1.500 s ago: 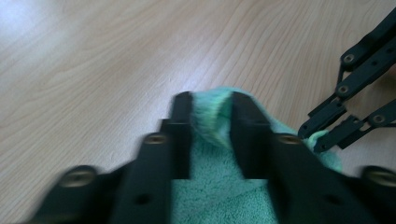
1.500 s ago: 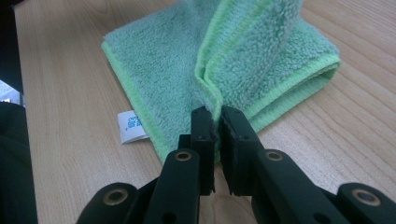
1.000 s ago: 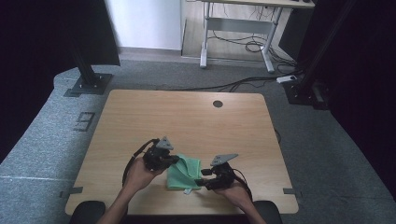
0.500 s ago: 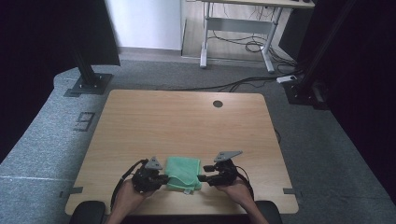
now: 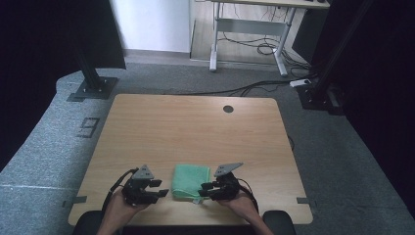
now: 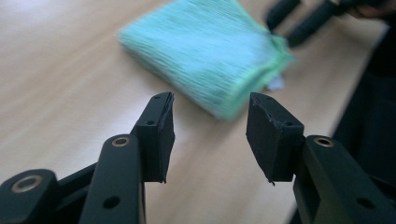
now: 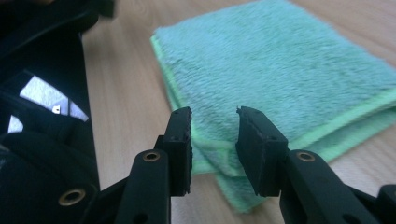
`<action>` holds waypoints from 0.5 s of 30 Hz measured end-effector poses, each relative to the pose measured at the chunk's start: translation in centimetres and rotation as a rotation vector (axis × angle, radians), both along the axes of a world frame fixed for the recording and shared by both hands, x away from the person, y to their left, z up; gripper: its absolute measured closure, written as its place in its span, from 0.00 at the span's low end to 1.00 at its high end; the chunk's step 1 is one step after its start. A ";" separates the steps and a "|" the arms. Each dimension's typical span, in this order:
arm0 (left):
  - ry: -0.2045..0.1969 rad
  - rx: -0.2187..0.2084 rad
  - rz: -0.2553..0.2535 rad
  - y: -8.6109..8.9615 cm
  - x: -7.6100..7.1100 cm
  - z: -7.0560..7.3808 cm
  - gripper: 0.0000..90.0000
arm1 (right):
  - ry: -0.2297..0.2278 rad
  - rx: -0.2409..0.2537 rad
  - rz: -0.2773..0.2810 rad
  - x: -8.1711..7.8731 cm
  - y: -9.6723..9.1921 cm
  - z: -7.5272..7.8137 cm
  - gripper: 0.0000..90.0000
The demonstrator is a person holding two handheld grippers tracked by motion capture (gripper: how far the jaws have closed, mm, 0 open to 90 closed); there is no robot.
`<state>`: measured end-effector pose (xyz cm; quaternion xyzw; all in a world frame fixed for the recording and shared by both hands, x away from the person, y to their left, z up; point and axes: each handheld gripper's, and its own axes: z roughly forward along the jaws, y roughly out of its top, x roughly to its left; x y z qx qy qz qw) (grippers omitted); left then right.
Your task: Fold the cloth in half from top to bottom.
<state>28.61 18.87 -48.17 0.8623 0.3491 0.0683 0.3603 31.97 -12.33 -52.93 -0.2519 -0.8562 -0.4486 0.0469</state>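
Near the front edge of the bench (image 5: 195,117), a folded green towel (image 5: 187,180) is lying flat between the two claws. The left gripper (image 5: 160,191) is sitting just beside its left side, released and empty; the right gripper (image 5: 204,189) is hovering, parted, at the right front corner — not grasping it. The folding looks done, judging by the stacked layers. A small white tag (image 6: 275,83) is peeking out — blurred.

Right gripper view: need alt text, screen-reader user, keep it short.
A folded green towel lies on a wooden table, its near corner just beyond the right gripper, whose two black jaws stand open and hold nothing. Dark, blurred shapes fill the left side.
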 end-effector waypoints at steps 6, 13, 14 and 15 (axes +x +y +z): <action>-0.013 0.021 0.034 -0.5 1.8 -1.2 0.55 | -0.083 -0.078 0.039 -1.0 0.8 -0.1 0.54; -0.012 0.019 0.044 -0.5 2.1 -1.9 0.55 | -0.201 -0.203 0.048 -2.0 1.5 -0.5 0.84; -0.010 0.016 0.043 -0.4 2.1 -2.0 0.55 | -0.209 -0.212 0.046 -2.1 1.5 -0.4 0.90; -0.010 0.015 0.046 -0.4 2.1 -2.0 0.55 | -0.209 -0.210 0.044 -2.1 1.5 -0.3 0.92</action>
